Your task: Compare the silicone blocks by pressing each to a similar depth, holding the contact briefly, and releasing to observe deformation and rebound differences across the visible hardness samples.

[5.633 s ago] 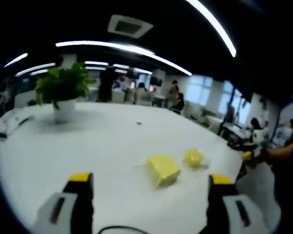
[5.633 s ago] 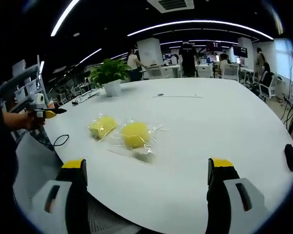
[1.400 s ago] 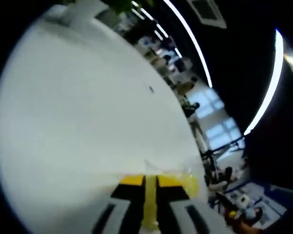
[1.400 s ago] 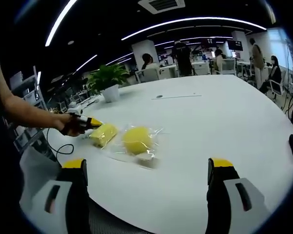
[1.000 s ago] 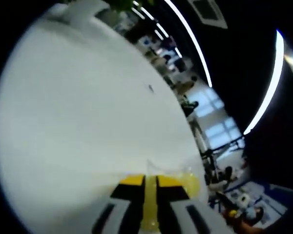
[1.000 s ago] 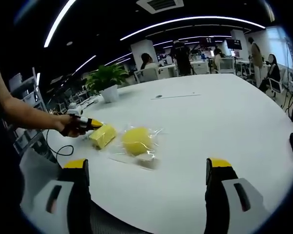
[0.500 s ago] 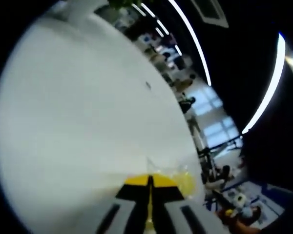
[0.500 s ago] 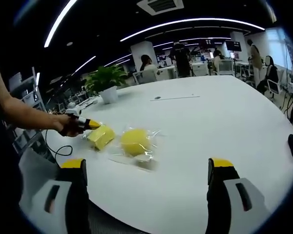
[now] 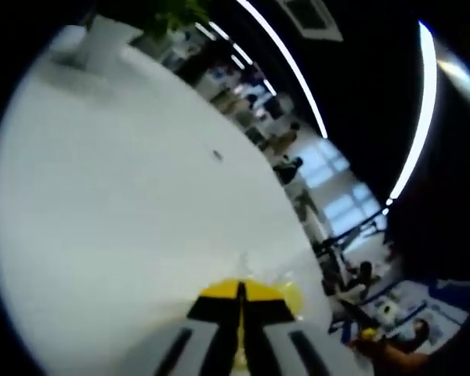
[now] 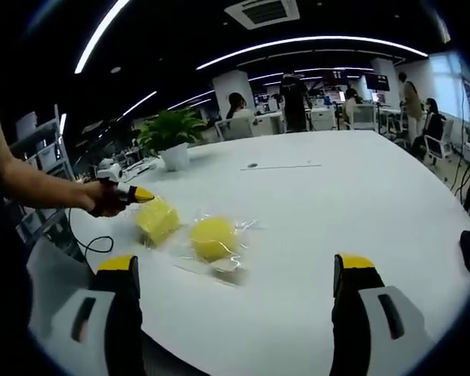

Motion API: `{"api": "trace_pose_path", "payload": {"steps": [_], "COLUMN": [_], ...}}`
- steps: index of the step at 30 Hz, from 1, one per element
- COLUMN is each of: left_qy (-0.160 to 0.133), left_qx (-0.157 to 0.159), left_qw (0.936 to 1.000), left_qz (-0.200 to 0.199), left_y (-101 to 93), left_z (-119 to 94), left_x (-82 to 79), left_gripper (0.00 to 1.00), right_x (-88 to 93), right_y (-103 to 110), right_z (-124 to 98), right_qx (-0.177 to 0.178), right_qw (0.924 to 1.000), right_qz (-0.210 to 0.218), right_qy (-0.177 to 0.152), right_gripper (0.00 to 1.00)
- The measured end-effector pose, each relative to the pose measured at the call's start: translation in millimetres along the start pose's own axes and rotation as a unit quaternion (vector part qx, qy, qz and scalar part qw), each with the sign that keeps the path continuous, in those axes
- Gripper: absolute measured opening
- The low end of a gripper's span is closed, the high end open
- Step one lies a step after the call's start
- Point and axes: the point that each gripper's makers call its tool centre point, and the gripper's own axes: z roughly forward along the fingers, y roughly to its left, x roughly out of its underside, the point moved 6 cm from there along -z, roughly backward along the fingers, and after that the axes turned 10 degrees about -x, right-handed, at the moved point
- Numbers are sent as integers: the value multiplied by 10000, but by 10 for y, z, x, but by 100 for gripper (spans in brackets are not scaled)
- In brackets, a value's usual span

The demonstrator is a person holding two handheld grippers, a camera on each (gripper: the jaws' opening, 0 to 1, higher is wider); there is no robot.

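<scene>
- The left tongs (image 9: 240,294) have their yellow-tipped jaws pressed together with nothing between them; in the right gripper view the left tongs (image 10: 138,194) sit in a hand (image 10: 103,197), tip just beside the square block
- The right tongs (image 10: 236,270) stand wide, jaws far apart, low over the near edge of the white table (image 10: 360,196) and gripping nothing
- The square yellow block (image 10: 157,219) lies on the table in clear wrap, left of the round block and close to it
- The round yellow block (image 10: 213,237), also in crinkled clear wrap, lies near the table's near edge; in the left gripper view the round block (image 9: 290,296) peeks out just past the tongs' tips
- A potted plant (image 10: 171,133) stands on the table well beyond the square block
- A dark object (image 10: 469,251) lies at the table's right edge, too small to tell what it is
</scene>
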Motion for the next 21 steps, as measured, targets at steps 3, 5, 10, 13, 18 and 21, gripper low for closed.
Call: {"api": "trace_pose_path", "payload": {"steps": [3, 5, 10, 13, 18, 21], "left_qy": [-60, -138, -319, -489, -520, -547], "left_qx": [105, 153, 154, 184, 136, 118], "left_qw": [9998, 9993, 9972, 9942, 9920, 9899], "left_qz": [164, 297, 664, 941, 1145, 1304], "left_y": [-62, -138, -218, -272, -331, -389], "left_z": [-31, -73, -129, -186, -243, -276], "left_x": [-35, -71, -167, -203, -219, -242], "left_gripper": [0, 0, 0, 0, 0, 0], "right_x": [-37, -53, -76, -73, -80, -85], "right_y": [0, 5, 26, 48, 72, 95], "right_z": [13, 20, 37, 39, 24, 24], "right_qx": [-42, -56, -96, -140, -166, -196], "right_qw": [10000, 10000, 9999, 9998, 9996, 9995], "right_qz": [-12, -29, -32, -33, -33, -17], "right_qy": [-40, -57, -125, -137, -207, -228], "right_gripper": [96, 96, 96, 96, 96, 96]}}
